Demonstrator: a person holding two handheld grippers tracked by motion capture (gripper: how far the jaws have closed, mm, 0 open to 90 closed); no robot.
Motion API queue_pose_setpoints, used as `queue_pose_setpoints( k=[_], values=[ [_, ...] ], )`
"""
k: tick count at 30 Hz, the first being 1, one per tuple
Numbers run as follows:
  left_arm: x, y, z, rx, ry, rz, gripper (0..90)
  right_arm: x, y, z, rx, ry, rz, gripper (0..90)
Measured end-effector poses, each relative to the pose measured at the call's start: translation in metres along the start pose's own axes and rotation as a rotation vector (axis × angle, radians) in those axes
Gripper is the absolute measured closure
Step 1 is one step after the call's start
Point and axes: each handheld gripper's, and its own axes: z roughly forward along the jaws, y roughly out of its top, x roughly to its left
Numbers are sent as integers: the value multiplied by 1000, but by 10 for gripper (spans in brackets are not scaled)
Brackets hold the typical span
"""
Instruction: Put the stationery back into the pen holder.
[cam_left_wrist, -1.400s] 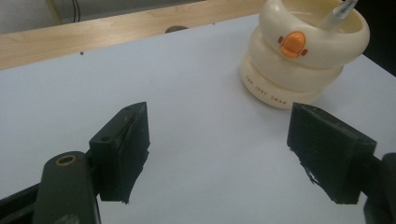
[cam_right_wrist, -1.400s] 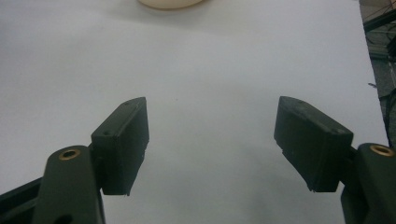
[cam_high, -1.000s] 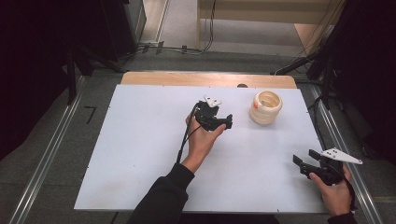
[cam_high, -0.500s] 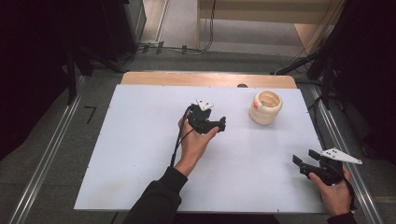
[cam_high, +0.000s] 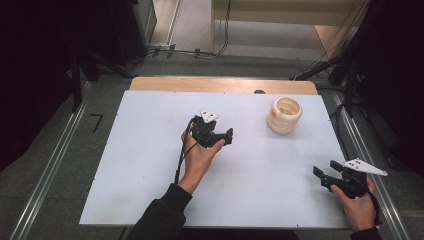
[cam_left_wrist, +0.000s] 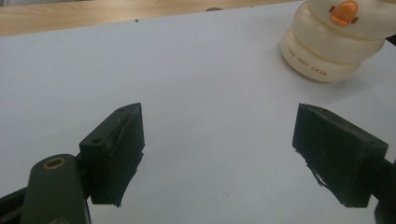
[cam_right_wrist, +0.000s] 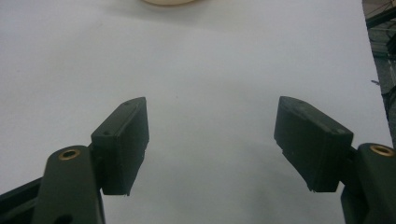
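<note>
A cream stack of rounded rings with a small orange duck mark stands on the white table top at the back right. In the left gripper view the ring stack sits at the upper right, lettering on its lowest ring. My left gripper hovers near the middle of the table, to the left of the stack, jaws open and pointing toward it with nothing between them. My right gripper stays near the front right corner, open and empty; a sliver of the stack lies at the top edge.
A wooden strip runs along the table's far edge. Metal rails flank both sides. Cables lie on the floor behind the table, and dark stands crowd the right rear.
My left hand has drawn back from the ring stack, moving left and a little toward the person. The right hand has stayed in place.
</note>
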Motion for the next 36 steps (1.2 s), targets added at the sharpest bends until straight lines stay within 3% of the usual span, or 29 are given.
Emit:
queue_pose_setpoints(
  k=[30, 36],
  values=[
    [22, -23, -12, 5, 35, -25, 164, 1, 0, 0, 4, -4, -3, 245],
    [27, -28, -14, 11, 32, -48, 164, 2, 0, 0, 6, -5, -1, 245]
  ],
)
